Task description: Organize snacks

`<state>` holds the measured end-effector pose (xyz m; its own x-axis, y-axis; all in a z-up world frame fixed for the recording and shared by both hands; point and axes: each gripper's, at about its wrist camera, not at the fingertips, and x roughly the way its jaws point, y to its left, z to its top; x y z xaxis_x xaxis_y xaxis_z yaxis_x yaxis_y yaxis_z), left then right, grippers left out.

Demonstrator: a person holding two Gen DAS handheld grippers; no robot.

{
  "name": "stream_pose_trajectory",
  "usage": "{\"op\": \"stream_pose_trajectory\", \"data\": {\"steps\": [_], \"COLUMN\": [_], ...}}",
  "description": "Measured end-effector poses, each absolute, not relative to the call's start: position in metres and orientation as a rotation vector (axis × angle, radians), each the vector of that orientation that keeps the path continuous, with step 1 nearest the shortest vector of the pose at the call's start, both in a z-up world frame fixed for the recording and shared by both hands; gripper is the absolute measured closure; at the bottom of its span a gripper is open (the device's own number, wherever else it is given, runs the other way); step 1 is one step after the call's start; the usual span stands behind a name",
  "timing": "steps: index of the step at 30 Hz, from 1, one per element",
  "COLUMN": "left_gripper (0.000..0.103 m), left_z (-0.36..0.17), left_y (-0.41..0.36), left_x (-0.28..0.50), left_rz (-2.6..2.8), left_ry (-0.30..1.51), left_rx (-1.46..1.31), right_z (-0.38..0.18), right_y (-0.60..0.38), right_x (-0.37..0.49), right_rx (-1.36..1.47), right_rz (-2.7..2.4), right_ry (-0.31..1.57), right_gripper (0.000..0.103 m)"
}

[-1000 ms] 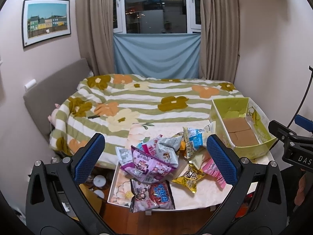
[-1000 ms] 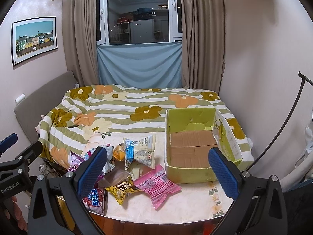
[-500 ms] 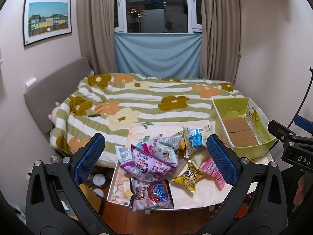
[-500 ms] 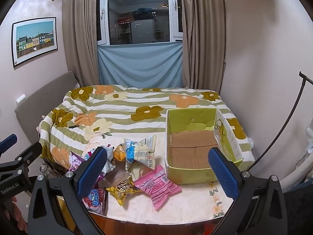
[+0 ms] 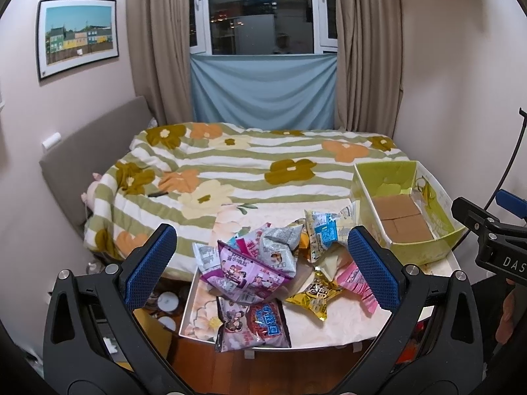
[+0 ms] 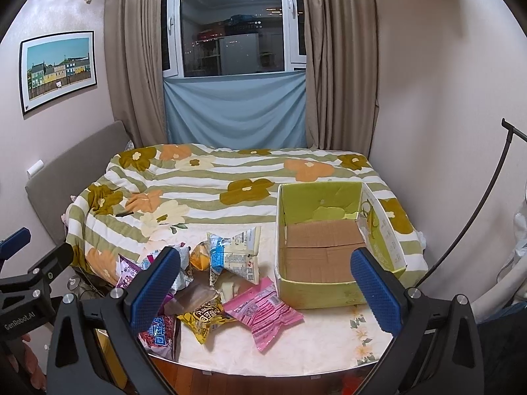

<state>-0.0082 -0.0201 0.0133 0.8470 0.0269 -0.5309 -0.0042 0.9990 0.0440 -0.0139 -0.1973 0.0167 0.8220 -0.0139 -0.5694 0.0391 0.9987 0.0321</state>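
A heap of snack packets lies on a small floral table (image 6: 329,345): a purple packet (image 5: 243,268), a silver one (image 5: 280,247), a blue-and-white one (image 5: 324,233) (image 6: 234,253), a yellow one (image 5: 316,296) (image 6: 206,317), a pink one (image 5: 359,284) (image 6: 263,312) and a dark red one (image 5: 252,324). A yellow-green cardboard box (image 5: 425,250) (image 6: 316,291) stands open and empty at the table's right. My left gripper (image 5: 262,266) hovers open above the heap. My right gripper (image 6: 265,288) hovers open between the heap and the box. Neither holds anything.
A bed with a flowered striped quilt (image 5: 250,168) (image 6: 210,181) borders the table's far side. Pink walls close in left and right, with curtains and a window behind. A black stand (image 6: 487,194) leans at the right. Wooden floor (image 5: 210,365) shows below the table's front edge.
The left gripper has drifted slightly back and up, so the table sits a little lower in its view. The right gripper has hardly moved. Both stay open.
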Motion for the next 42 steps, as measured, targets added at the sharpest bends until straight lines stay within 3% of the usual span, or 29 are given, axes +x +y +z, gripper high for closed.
{"op": "stream_pose_trajectory", "data": {"steps": [19,24,31,42], "left_gripper": [0.000,0.000,0.000,0.000], "left_z": [0.007,-0.031,-0.115,-0.211], "left_y": [-0.019,-0.014,-0.004,-0.010], "left_x": [0.001,0.022,0.050,0.112], "left_rz": [0.037,0.064,0.088,0.062], "left_ry": [0.607,0.707,0.855,0.932], "left_rx": [0.022,0.041,0.133,0.418], "right_z": [0.013,-0.012,-0.088,-0.193], "right_y": [-0.206,-0.217,-0.230,-0.221], "right_x": [-0.008,0.009,0.035,0.074], "right_rx": [0.043,0.026,-0.028,-0.179], "right_rz": [0.009,0.046,0.135,0.223], "right_ry": [0.623,0.676,0.800,0.934], "right_gripper": [0.000,0.000,0.000,0.000]}}
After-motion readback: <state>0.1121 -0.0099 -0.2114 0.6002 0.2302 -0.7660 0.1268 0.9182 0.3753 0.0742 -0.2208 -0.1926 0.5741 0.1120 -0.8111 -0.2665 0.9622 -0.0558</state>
